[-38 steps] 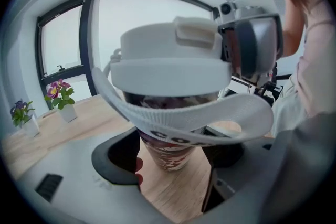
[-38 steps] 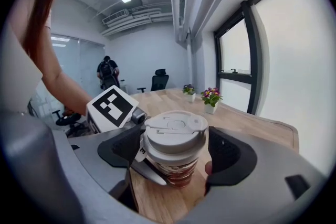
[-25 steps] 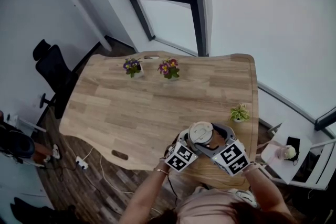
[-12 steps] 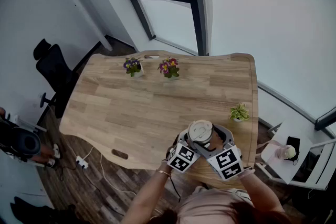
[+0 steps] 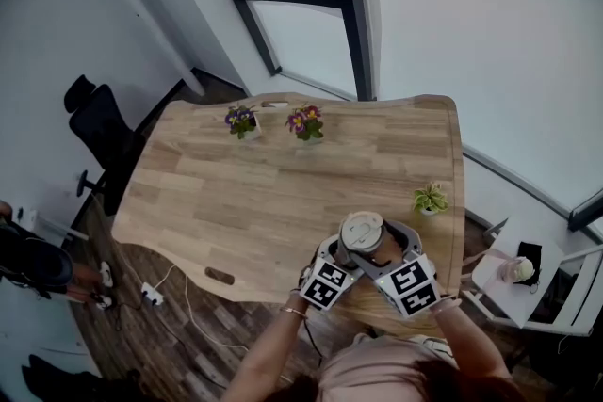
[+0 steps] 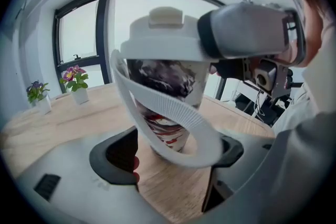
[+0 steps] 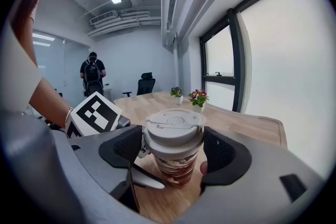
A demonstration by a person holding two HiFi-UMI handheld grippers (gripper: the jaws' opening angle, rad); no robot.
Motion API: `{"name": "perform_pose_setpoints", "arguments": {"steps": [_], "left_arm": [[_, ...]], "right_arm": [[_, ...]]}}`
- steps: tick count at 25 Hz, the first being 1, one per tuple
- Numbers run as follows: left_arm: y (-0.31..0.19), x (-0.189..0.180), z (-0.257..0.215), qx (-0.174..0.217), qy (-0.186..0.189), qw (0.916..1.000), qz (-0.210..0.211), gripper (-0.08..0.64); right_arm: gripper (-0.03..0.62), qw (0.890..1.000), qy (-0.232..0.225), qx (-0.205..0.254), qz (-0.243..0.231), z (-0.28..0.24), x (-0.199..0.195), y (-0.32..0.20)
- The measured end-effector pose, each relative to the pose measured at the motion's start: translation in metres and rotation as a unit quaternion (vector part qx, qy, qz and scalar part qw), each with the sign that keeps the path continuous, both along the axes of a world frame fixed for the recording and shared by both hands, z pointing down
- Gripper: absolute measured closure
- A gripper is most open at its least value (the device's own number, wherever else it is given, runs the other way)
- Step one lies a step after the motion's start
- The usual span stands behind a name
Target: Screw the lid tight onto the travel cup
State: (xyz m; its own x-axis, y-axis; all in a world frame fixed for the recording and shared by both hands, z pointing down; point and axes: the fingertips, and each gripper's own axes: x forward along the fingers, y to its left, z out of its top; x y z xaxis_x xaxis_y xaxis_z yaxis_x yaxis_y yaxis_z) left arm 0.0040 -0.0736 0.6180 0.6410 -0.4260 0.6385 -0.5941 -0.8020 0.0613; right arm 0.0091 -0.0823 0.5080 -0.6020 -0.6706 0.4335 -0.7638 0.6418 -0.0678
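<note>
Surface [image 5: 245, 193]: wooden; the work stands at its near edge. Right gripper [image 7: 173, 155]: clenched on the lid [image 7: 173, 131], a pad on each side of the rim. Its marker cube [image 5: 407, 285] has turned and shifted slightly over the last second. Left gripper [image 6: 173, 153]: clamped on the lower body of the cup [image 6: 167, 78], holding it upright on the surface; it has barely moved in that time. Cup: same spot as a second ago, near the edge, not far from a small plant [image 5: 431, 201]. Lid: seated level on the cup, no gap seen at the rim. Strap [image 6: 176, 113]: hangs loose across the left jaws. Judgement: the right side turning against a steady left indicates a tightening stroke in hand. The lid is engaged, but tightness cannot be confirmed by sight; further turns are likely needed.
</note>
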Motion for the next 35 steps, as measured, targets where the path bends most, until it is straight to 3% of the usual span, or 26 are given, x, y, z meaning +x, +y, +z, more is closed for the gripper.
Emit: {"name": "perform_pose_setpoints", "arguments": {"steps": [14,19,22,28,35], "left_arm": [[0.012,-0.028,-0.018,-0.003,0.013,0.9974,-0.071,0.212],[0.019,-0.036,-0.024,-0.007,0.022,0.9954,-0.093,0.213],[0.022,-0.042,-0.032,-0.003,0.032,0.9933,-0.111,0.218],[0.03,-0.055,-0.046,0.011,0.04,0.9891,-0.141,0.35],[0.037,-0.065,-0.076,0.038,0.072,0.9791,-0.186,0.469]], "right_arm": [[0.233,0.999,-0.018,0.013,0.04,-0.013,0.013,0.016],[0.33,0.997,-0.022,0.015,0.076,-0.018,0.022,0.021],[0.333,0.996,-0.026,0.013,0.081,-0.019,0.023,0.025],[0.348,0.994,-0.036,0.01,0.099,-0.025,0.027,0.034],[0.418,0.991,-0.039,0.015,0.124,-0.032,0.039,0.047]]}}
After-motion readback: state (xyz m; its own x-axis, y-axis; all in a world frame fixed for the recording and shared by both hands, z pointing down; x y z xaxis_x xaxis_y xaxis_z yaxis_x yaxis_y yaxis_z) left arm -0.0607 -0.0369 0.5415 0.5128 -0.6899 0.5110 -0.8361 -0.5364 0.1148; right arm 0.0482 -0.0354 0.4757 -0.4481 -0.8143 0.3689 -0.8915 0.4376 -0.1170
